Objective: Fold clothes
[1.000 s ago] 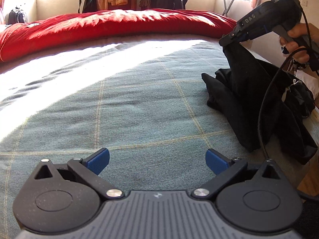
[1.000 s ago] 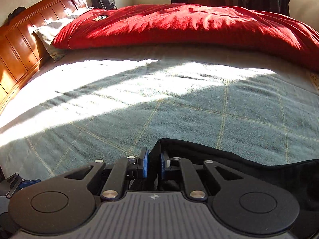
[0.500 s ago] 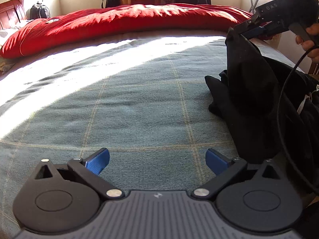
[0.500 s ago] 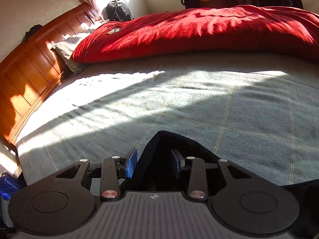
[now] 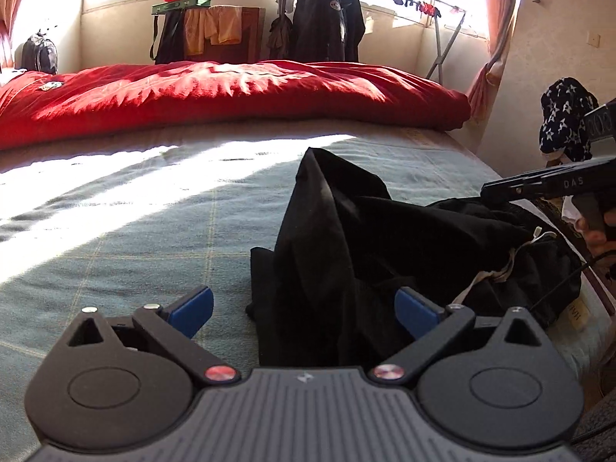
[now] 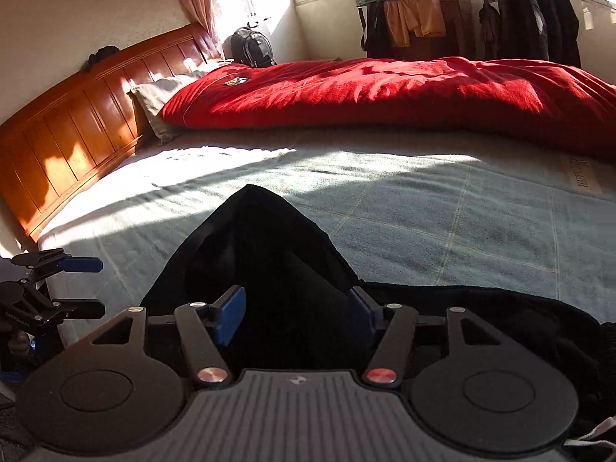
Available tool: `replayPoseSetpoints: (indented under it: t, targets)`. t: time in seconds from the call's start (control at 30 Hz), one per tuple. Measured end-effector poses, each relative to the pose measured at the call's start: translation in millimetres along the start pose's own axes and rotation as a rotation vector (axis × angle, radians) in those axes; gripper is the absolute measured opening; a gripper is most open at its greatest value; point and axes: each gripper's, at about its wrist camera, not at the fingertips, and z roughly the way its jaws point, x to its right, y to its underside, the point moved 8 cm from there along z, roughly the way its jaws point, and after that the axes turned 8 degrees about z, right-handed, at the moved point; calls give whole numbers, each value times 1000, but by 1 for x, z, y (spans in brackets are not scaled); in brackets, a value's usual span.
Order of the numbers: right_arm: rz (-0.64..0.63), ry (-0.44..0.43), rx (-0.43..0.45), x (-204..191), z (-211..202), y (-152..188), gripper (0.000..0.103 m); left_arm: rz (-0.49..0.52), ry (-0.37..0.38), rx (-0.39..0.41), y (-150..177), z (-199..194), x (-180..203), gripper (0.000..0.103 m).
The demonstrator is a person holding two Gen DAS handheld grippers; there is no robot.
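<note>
A black garment (image 5: 346,238) with a white drawstring (image 5: 500,269) lies crumpled on the grey-green checked blanket (image 5: 154,238), one fold standing up in a peak. My left gripper (image 5: 304,312) is open just in front of the garment's near edge, its right blue pad (image 5: 417,313) over the cloth. My right gripper (image 6: 295,313) is open, and the black garment (image 6: 261,254) lies loose between its spread blue pads (image 6: 231,313). From the left wrist, the right gripper (image 5: 487,192) shows side-on at the right, above the cloth. The left gripper (image 6: 82,287) shows open at the right wrist view's left edge.
A red duvet (image 5: 231,92) lies across the far side of the bed. The wooden headboard (image 6: 65,142) and a pillow (image 6: 161,96) are at the left. The bed's right edge (image 5: 577,308) runs just past the garment. Hanging clothes (image 5: 327,27) and a drying rack (image 5: 442,42) stand by the window.
My right gripper has opened and let go of the lifted black fold, which now rests peaked on the bed. My left gripper has swung right, up to the garment.
</note>
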Motion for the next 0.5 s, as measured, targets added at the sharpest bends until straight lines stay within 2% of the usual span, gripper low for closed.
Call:
replayPoseSetpoints:
  t: [0.07,0.13,0.23,0.4,0.5]
  targets:
    - [54,-8,-7,12,0,9,64,20,-7,-51,4,17,15,89]
    - [97,-22,-4,19,-1,19,64,46,-28,-101,9,32,24,74]
    - [154,-53,6,25,3,39,65,82,-75,-145,14,44,27,58]
    - [259,-111,16,34,12,72,65,110,-103,-151,14,47,22,58]
    - [293,-101,16,31,14,80,65,127,-119,-154,14,49,19,59]
